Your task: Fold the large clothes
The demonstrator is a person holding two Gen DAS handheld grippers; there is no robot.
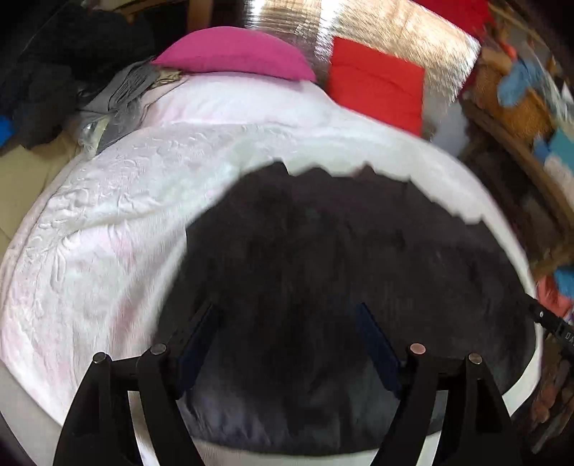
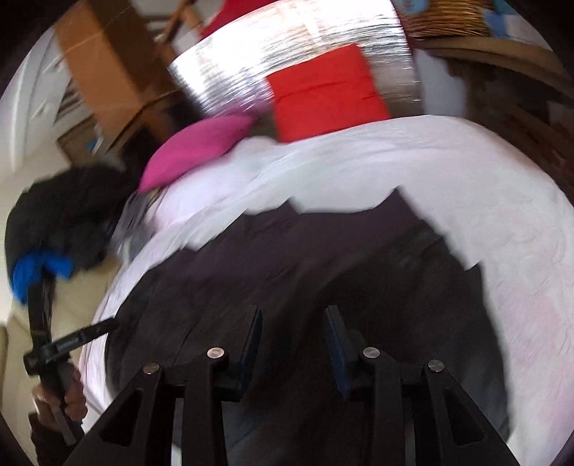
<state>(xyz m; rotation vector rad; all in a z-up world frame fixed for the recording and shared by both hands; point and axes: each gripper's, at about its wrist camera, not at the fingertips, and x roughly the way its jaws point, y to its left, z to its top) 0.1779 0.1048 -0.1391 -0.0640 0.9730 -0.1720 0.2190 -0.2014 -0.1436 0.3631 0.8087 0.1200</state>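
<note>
Nearest the lens in the left wrist view, the left tongs (image 1: 287, 319) hang over the dark garment (image 1: 340, 269) with their two blue-padded fingers (image 1: 199, 340) spread wide and nothing between them. The garment lies flat on the white bedspread (image 1: 107, 215), its far edge jagged against the white cloth.

From left to right in that view: a heap of dark clothes (image 1: 53, 71) sits off the bed's far left corner, with grey fabric (image 1: 122, 96) just beside it on the bed's edge. A pink pillow (image 1: 233, 53) lies at the head of the bed, a red cushion (image 1: 376, 86) stands beside it against a shiny silver panel (image 1: 394, 28), and a wicker basket (image 1: 516, 107) holding blue things sits further right. The tip of the right tongs (image 1: 549, 322) shows at the right edge.

In the right wrist view, much blurred, the left tongs (image 2: 86, 335) appear at far left, held in the person's left hand (image 2: 68, 398). The right tongs (image 2: 292, 315) are partly open, holding nothing, above the same dark garment (image 2: 287, 258). The white bedspread (image 2: 502, 215) runs out to the right.
</note>
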